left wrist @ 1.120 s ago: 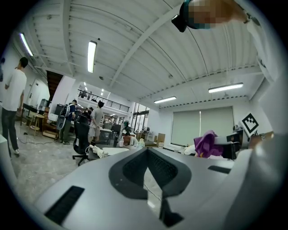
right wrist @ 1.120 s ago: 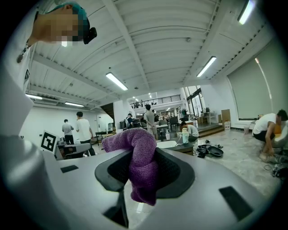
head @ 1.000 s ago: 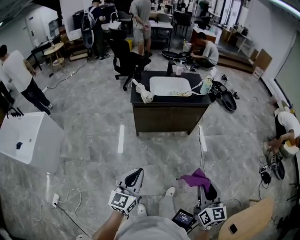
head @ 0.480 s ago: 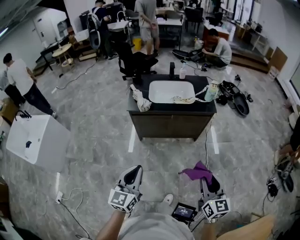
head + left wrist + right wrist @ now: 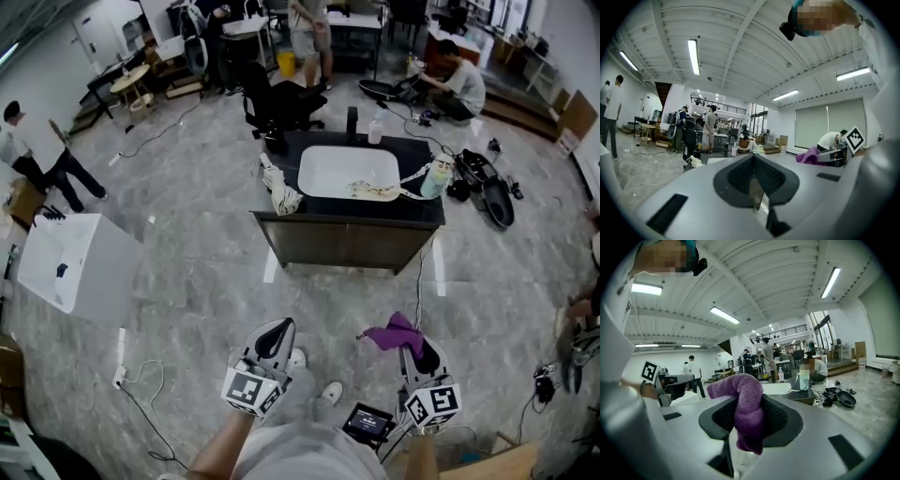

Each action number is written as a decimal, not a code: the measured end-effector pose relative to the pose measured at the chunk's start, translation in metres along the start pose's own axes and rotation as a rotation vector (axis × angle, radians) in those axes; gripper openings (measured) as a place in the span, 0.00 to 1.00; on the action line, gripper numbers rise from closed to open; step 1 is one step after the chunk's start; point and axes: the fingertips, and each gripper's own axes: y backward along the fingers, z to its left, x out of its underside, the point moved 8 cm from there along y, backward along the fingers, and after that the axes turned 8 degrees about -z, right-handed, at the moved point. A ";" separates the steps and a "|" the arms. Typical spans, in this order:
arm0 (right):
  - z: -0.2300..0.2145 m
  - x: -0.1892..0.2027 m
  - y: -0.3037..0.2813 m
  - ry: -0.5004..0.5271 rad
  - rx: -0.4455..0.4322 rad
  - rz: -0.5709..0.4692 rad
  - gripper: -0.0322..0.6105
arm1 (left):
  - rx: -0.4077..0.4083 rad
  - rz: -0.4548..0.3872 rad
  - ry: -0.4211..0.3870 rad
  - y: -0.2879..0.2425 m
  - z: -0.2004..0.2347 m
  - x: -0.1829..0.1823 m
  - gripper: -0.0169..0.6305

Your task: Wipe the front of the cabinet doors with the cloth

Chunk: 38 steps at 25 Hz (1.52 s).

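While right claw (image 5: 750, 427) pinches cloth (image 5: 739, 386), left claw (image 5: 753, 187) closed, empty.

Grey stone-tile floor (image 5: 187, 281) beneath a dark sink cabinet (image 5: 342, 242).
Also standing on it: white boxy unit (image 5: 75, 267) at left, black office chair (image 5: 281, 103) behind the cabinet; loose white cable (image 5: 141, 367) trailing nearer the camera.

The cabinet (image 5: 342, 242) stands far ahead, a sink (image 5: 348, 172) in its top. Near me, my left gripper (image 5: 275, 334) is left; my right gripper (image 5: 417, 351), cloth (image 5: 390, 333) between its jaws, right.
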 end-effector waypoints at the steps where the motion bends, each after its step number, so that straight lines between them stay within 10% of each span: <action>1: -0.003 0.001 -0.007 0.001 -0.001 0.008 0.26 | 0.005 0.004 0.005 -0.008 0.003 0.004 0.04; 25: -0.091 0.011 -0.281 0.064 -0.078 0.069 0.26 | 0.165 0.087 0.139 -0.250 0.143 0.097 0.04; 38: -0.135 0.152 -0.328 -0.137 -0.091 0.123 0.26 | 0.044 0.125 0.140 -0.283 0.139 0.206 0.04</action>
